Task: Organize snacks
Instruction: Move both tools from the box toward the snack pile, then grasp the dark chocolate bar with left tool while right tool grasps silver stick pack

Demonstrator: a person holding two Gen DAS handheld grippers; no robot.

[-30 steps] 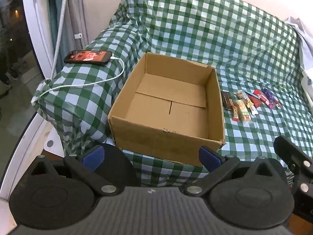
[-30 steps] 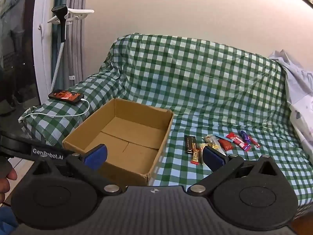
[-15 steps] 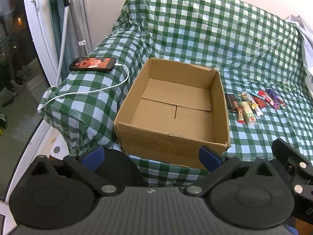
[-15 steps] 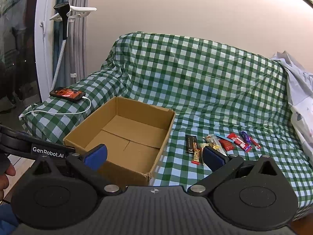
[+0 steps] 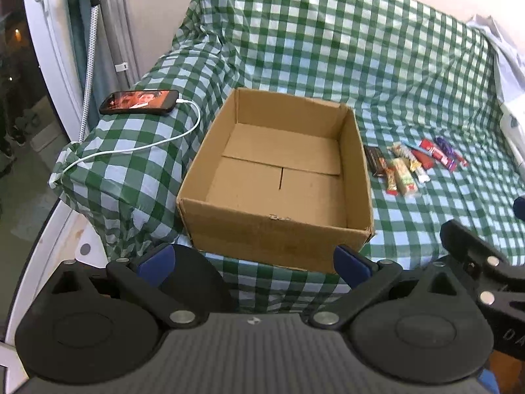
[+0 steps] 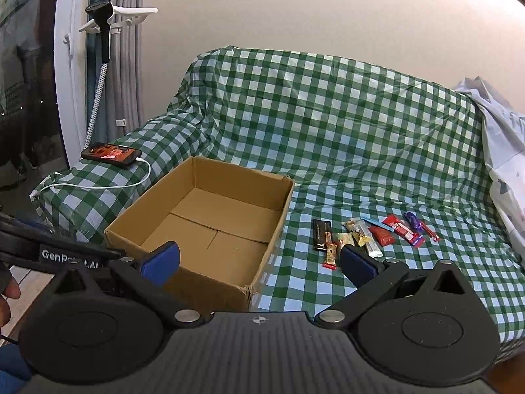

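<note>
Snacks (image 6: pixel 367 234): light, crinkly, slippery wrappers; pinch each mid-length across width, drop into box (image 6: pixel 210 226). Both tongs (image 5: pixel 252 262) (image 6: pixel 259 262) open, empty

A home living room: a sofa (image 6: pixel 344 138) draped in green-checked cloth, grey curtains (image 6: pixel 128 49) by a glass door, and a charging phone (image 5: pixel 139 101) on the armrest

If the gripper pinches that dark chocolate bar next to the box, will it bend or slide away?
The dark chocolate bar looks flat and straight, so it is probably fairly stiff, though it may snap if squeezed hard. Its wrapper looks smooth, so it may slip a little. It lies flat on the soft checked cover, so it should not roll, but the fingers may struggle to get under it.
</note>
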